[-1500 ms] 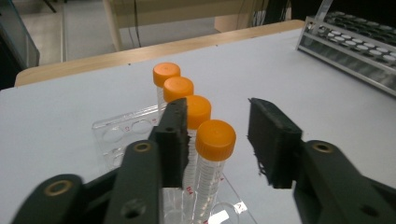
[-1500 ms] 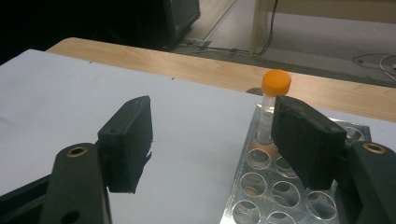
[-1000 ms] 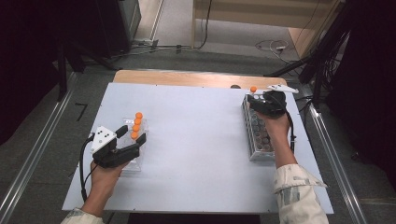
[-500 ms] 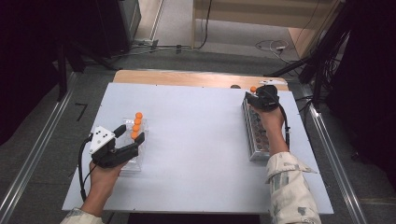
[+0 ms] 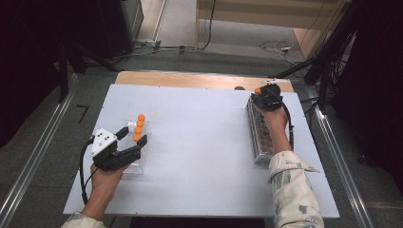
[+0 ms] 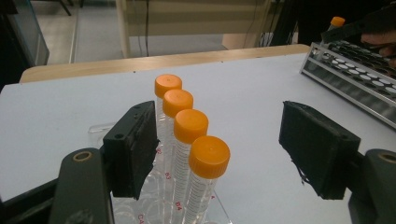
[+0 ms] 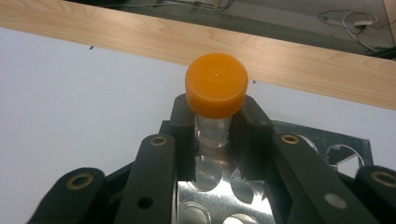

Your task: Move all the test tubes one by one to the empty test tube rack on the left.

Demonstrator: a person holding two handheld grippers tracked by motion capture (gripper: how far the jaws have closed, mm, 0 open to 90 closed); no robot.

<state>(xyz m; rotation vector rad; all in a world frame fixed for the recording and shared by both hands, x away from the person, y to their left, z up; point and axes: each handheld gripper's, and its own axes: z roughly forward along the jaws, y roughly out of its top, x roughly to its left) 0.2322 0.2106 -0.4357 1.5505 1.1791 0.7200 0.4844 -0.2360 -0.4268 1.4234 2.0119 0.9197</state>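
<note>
Several clear tubes with orange caps [image 6: 189,126] stand in a row in a clear plastic rack [image 5: 135,164] at the table's left. My left gripper [image 5: 134,137] rests low beside them, open, its pads [image 6: 135,149] apart, with the nearest tube just inside the left pad and untouched. At the far right, one more orange-capped tube [image 7: 216,84] stands upright in an end hole of a metal rack [image 5: 261,137]. My right gripper [image 7: 215,121] has just been closing, and its jaws now press on this tube below the cap. The same tube [image 6: 337,21] is also seen far off.
A wooden board [image 5: 199,80] borders the white table's [image 5: 199,156] far edge. Most holes of the metal rack [image 7: 322,144] are unfilled. Cables lie on the floor beyond the table. A metal rail runs along each side.
My right gripper has moved toward the far end of the metal rack and its jaws have come together on the tube there. The left hand has stayed in place.
</note>
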